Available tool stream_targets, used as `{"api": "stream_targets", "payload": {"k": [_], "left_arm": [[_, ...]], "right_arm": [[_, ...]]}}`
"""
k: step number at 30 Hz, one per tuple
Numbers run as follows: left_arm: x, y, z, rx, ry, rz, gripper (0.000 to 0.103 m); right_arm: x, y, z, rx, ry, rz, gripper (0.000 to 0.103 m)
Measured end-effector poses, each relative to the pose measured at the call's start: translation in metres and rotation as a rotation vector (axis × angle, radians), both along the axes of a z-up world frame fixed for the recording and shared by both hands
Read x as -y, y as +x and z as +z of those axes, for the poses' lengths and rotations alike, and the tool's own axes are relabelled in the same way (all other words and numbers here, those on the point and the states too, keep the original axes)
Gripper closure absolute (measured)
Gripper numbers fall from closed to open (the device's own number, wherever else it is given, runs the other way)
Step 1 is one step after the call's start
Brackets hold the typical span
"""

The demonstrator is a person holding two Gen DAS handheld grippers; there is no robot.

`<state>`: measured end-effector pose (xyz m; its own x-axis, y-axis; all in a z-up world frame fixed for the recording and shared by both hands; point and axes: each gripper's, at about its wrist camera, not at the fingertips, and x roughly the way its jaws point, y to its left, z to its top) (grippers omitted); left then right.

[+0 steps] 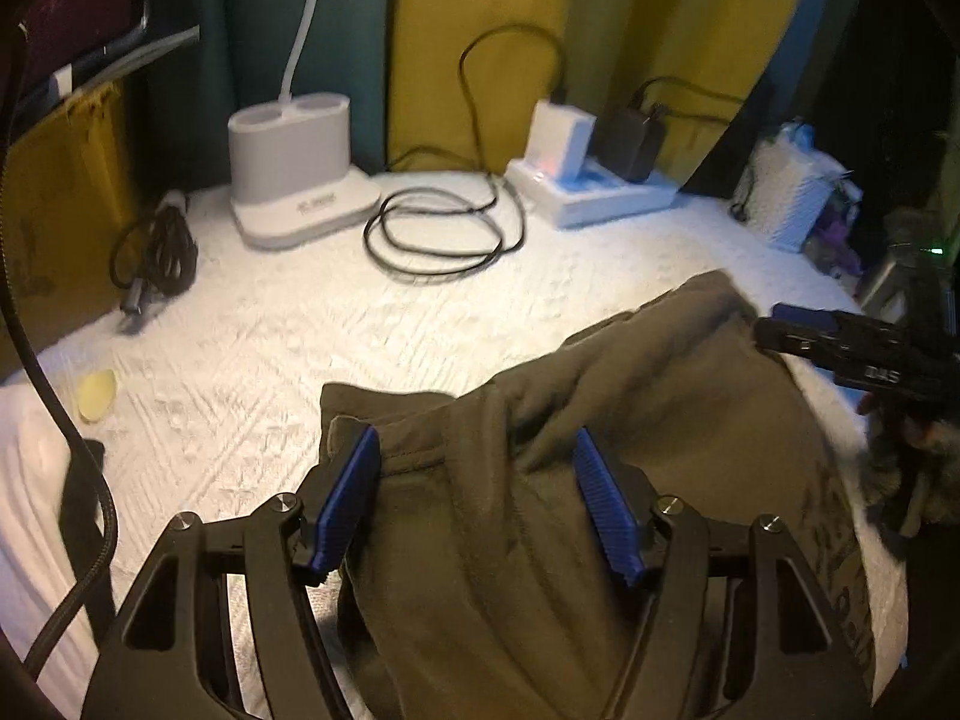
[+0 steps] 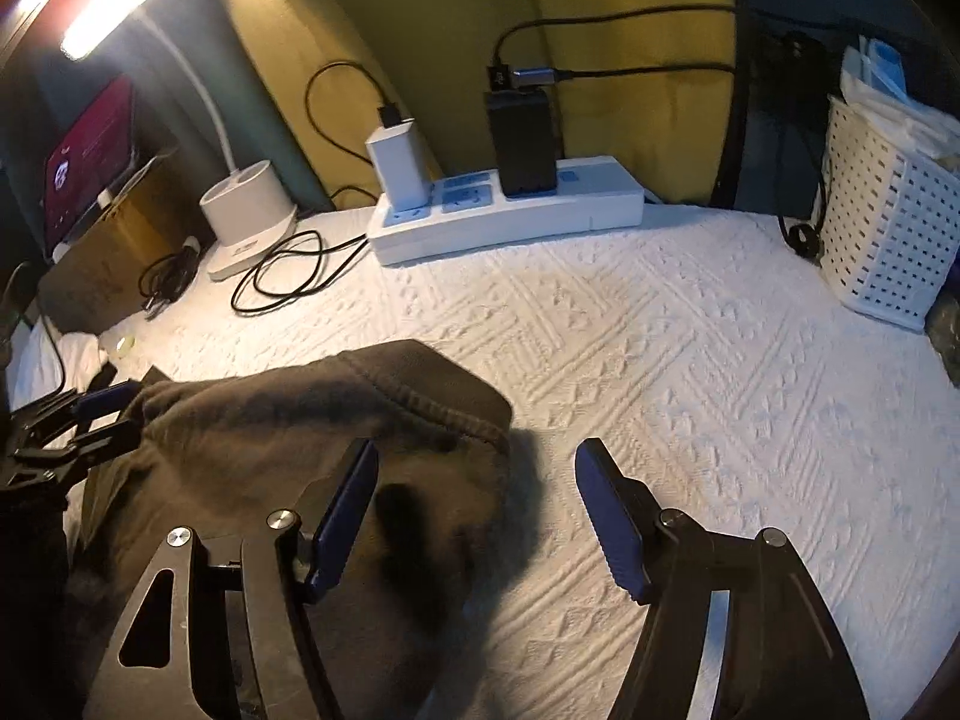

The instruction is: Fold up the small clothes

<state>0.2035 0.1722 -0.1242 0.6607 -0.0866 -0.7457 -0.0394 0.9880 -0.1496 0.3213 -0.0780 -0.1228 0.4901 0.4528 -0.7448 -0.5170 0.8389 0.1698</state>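
An olive-brown small garment (image 1: 600,480) lies bunched on the white textured cloth (image 1: 300,360). My left gripper (image 1: 480,504) is open, its blue pads on either side of a raised fold of the garment. My right gripper (image 2: 480,522) is open and empty, at the garment's right edge (image 2: 336,420), its left pad over the fabric, its right pad over bare cloth. The right gripper shows in the left wrist view (image 1: 840,348) at the garment's far corner. The left gripper shows in the right wrist view (image 2: 78,426) at the garment's left edge.
At the back stand a white lamp base (image 1: 300,180), a coiled black cable (image 1: 438,234), and a white power strip (image 2: 510,210) with chargers. A white perforated basket (image 2: 888,222) is at the right. A small yellow disc (image 1: 96,396) lies left. A cardboard box (image 1: 60,210) is far left.
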Motion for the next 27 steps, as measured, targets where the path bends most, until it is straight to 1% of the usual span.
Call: {"api": "stream_targets", "payload": {"k": [3, 5, 10, 13, 15, 17, 21, 23, 27], "left_arm": [[0.001, 0.003, -0.008, -0.007, 0.029, -0.002, 0.036], [0.002, 0.004, -0.008, -0.006, 0.049, 0.001, 0.036], [-0.001, 0.006, -0.008, -0.013, 0.056, 0.017, 0.036], [0.002, 0.004, -0.005, -0.017, 0.073, 0.036, 0.036], [0.0, -0.002, 0.005, 0.007, 0.073, 0.06, 0.036], [-0.004, -0.01, 0.016, 0.04, 0.059, 0.071, 0.036], [-0.018, -0.027, 0.028, 0.07, 0.028, 0.104, 0.036], [-0.023, -0.034, 0.03, 0.077, 0.019, 0.117, 0.036], [-0.033, -0.042, 0.025, 0.068, -0.024, 0.136, 0.03]], "right_arm": [[-0.005, -0.002, -0.007, 0.008, -0.03, 0.0, 0.033], [-0.006, -0.002, -0.01, 0.008, -0.045, -0.004, 0.033], [-0.003, 0.003, -0.014, 0.004, -0.044, -0.016, 0.033], [-0.002, 0.004, -0.014, 0.003, -0.038, -0.019, 0.033], [-0.001, 0.003, -0.014, 0.007, -0.038, -0.022, 0.033], [0.0, 0.002, -0.012, 0.015, -0.034, -0.029, 0.033], [0.002, -0.002, -0.009, 0.028, -0.029, -0.03, 0.033], [0.002, -0.005, -0.006, 0.035, -0.028, -0.028, 0.033], [0.004, -0.013, 0.0, 0.047, -0.025, -0.028, 0.033]]}}
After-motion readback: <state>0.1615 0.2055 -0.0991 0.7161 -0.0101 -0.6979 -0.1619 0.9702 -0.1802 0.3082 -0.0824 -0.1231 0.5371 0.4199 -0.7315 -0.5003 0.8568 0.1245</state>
